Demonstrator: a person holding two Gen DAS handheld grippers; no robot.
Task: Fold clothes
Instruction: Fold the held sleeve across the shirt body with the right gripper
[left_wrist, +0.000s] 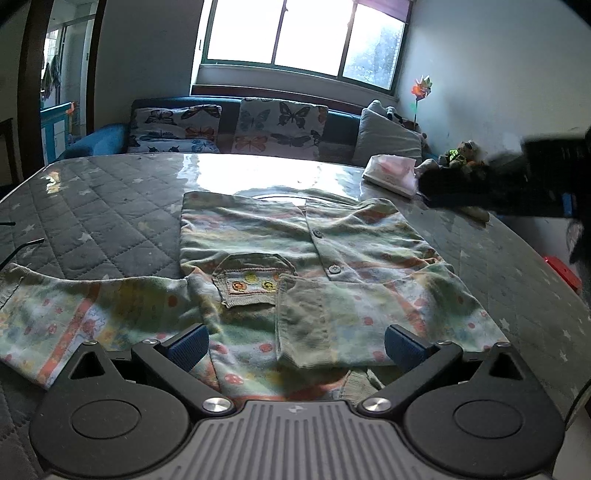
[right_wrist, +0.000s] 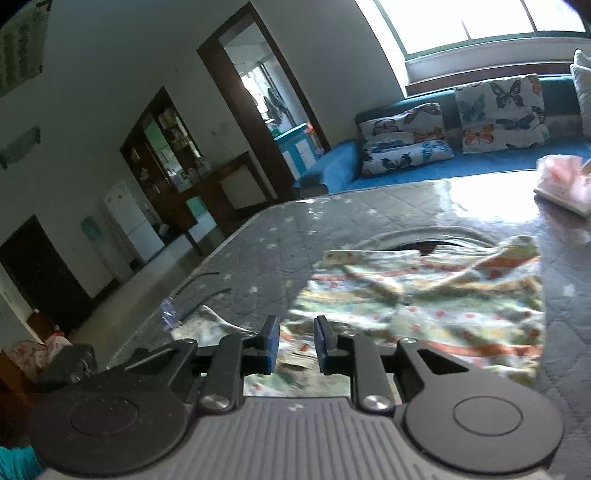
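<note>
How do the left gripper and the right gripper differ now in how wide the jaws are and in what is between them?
The left gripper has its jaws spread wide, while the right gripper shows only a narrow gap. Between the left gripper's blue pads lies a broad stretch of the patterned shirt, untouched; the right gripper's gap frames just a thin strip of it, and nothing is pinched there. Both have blue pads, hover over the same shirt on the quilted table, and hold nothing.

Bright daylight through a wide window (left_wrist: 303, 33) above a blue sofa (right_wrist: 424, 170) with butterfly cushions (left_wrist: 280, 125); white walls (left_wrist: 498, 74), dark wooden doorway (right_wrist: 266, 107), white fridge (right_wrist: 133, 221) beyond.
</note>
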